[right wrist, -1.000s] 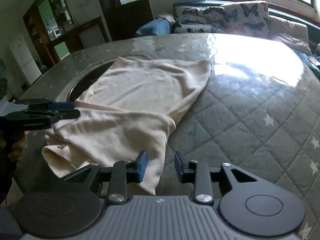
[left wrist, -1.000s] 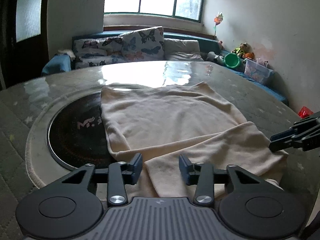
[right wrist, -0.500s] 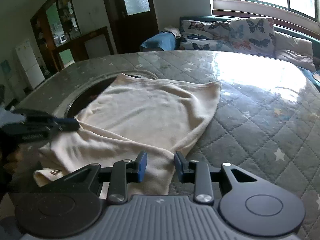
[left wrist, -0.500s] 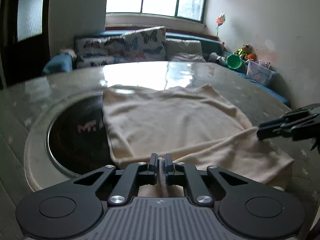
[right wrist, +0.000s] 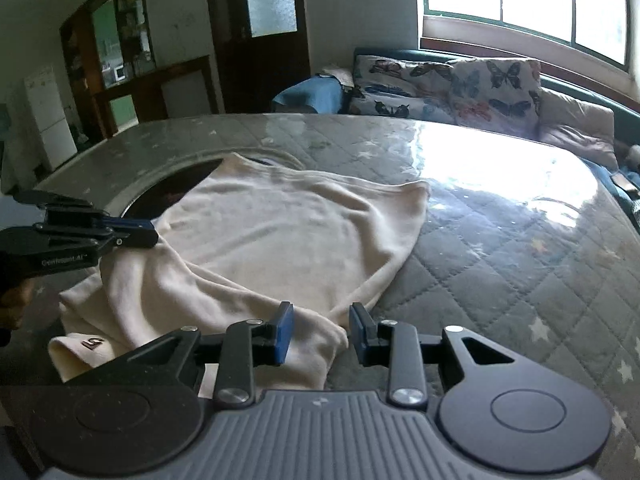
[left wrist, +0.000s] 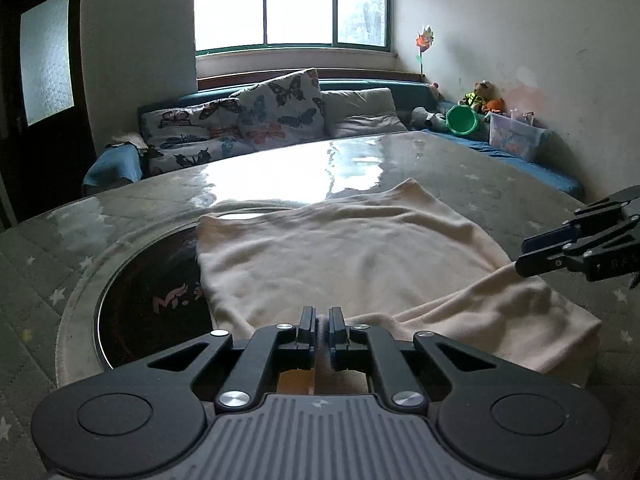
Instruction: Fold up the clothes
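Note:
A cream garment point(left wrist: 352, 256) lies spread on the round quilted table point(left wrist: 460, 168), with a sleeve folded across its near edge. My left gripper point(left wrist: 322, 326) is shut on the garment's near fold and lifts it slightly; it also shows in the right wrist view point(right wrist: 150, 236) pinching the cloth. My right gripper point(right wrist: 320, 332) is open, its jaws hovering over the garment's point(right wrist: 288, 232) near corner without holding it. It also shows in the left wrist view point(left wrist: 524, 258) at the sleeve's right end.
A dark round inset point(left wrist: 152, 296) sits in the table under the garment's left side. A sofa with butterfly cushions point(left wrist: 280, 116) stands behind the table. Toys and a clear box point(left wrist: 516, 140) sit at the far right. A cabinet and door point(right wrist: 256, 40) stand at the back.
My left gripper closed on the garment's near fold and raised it. My right gripper stayed open and lifted a little above the cloth.

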